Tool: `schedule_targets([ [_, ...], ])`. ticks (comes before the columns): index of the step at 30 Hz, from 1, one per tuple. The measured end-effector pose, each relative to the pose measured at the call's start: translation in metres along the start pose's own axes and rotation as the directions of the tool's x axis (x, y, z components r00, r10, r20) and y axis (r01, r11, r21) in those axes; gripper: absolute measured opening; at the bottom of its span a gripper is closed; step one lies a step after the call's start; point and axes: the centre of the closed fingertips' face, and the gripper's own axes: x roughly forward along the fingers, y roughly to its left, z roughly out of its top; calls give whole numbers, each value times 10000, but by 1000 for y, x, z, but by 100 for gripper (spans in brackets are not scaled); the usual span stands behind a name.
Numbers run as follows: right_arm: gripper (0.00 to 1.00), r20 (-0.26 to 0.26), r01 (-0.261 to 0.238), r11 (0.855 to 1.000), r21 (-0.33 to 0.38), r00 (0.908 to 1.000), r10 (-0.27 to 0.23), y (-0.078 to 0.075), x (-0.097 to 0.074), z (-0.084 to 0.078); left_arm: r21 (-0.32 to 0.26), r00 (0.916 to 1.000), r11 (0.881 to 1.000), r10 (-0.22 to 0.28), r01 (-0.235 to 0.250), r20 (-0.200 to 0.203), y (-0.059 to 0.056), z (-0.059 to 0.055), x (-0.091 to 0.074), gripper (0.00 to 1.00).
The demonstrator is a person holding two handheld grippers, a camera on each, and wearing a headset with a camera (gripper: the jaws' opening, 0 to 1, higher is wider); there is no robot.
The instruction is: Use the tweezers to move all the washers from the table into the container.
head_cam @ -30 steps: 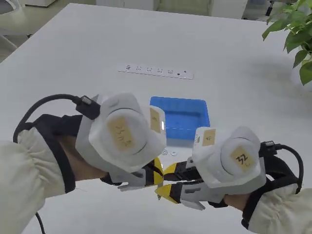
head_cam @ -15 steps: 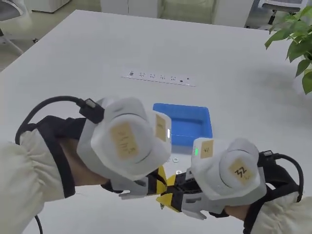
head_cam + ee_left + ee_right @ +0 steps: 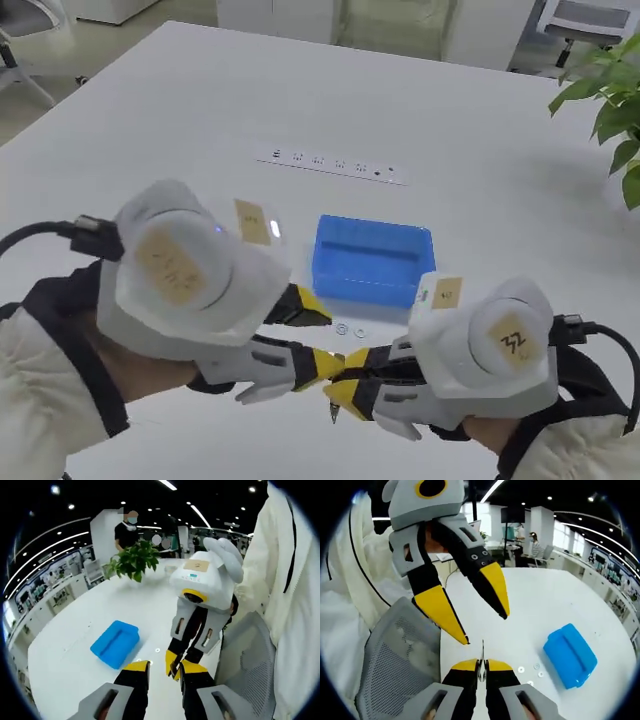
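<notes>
Right gripper view, tweezers: the slim steel tweezers (image 3: 482, 650) stand between the jaws of the right gripper (image 3: 482, 665), which are pressed together on them. The tips carry nothing. They are too thin to tell whether they are spread.
Left gripper: the left gripper (image 3: 333, 341) has let go and drawn off toward 9 o'clock. Its yellow-tipped jaws are spread wide and clear of the tweezers, where half a second ago they crowded the right gripper's.
Meaning: the tweezers now look to be in the right gripper's keeping alone, so picking can begin. Judging by the table, none of the moving is done yet.
Washers: small flat metal washers (image 3: 342, 329) lie on the white table (image 3: 180, 120), at 12 o'clock from the tweezers' tip and near it.
Container: the shallow blue plastic container (image 3: 372, 262) sits at 1 o'clock, just beyond the washers. No washer is visible in it.
Beyond: a white power strip (image 3: 330, 163) lies at 12 o'clock past the container. A leafy green plant (image 3: 610, 110) stands at 2 o'clock, by the table's edge.
</notes>
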Motion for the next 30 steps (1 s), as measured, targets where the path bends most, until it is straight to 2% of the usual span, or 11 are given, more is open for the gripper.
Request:
schedule_targets([
  [2, 1, 183, 160, 9993, 347, 9997, -167, -5, -1, 2, -388, 9993, 9986, 363, -359, 115, 3, -5, -6, 33],
  [4, 1, 331, 287, 9975, 645, 9990, -309, -10, -1, 3, -866, 9967, 9929, 816, -811, 24, 7, -16, -15, 38],
  [9, 1, 747, 664, 9897, 1269, 9943, -763, -26, 1, 5, -2004, 9827, 9638, 1839, -1761, 208, 8, -35, -32, 51],
  [12, 1, 892, 838, 9850, 1510, 9912, -979, -35, 3, 6, -2325, 9670, 9408, 2549, -2467, 54, 9, -49, -41, 61],
  [13, 1, 896, 914, 9838, 1542, 9903, -1061, -39, 4, 5, -2505, 9549, 9249, 2969, -2860, 61, 11, -53, -45, 63],
  [15, 1, 970, 1120, 9819, 1529, 9871, -1277, -46, 6, 6, -2771, 9436, 9099, 3296, -3086, 314, 10, -53, -50, 70],
  [17, 1, 954, 1226, 9800, 1567, 9858, -1386, -51, 7, 6, -3126, 9345, 8909, 3550, -3295, 267, 9, -57, -56, 73],
  [18, 1, 993, 1319, 9788, 1564, 9839, -1485, -55, 8, 6, -3206, 9258, 8803, 3771, -3497, 257, 9, -59, -59, 75],
  [22, 1, 907, 1558, 9751, 1578, 9810, -1714, -69, 13, 3, -3561, 9110, 8520, 4124, -3838, 48, 7, -69, -62, 82],
  [26, 1, 691, 1793, 9710, 1584, 9790, -1921, -83, 19, -2, -3729, 9066, 8386, 4216, -3971, -172, 3, -77, -63, 80],
  [30, 0, 537, 1771, 9680, 1777, 9805, -1893, -89, 21, -7, -3820, 9027, 8294, 4290, -4076, -318, 2, -84, -63, 78],
])
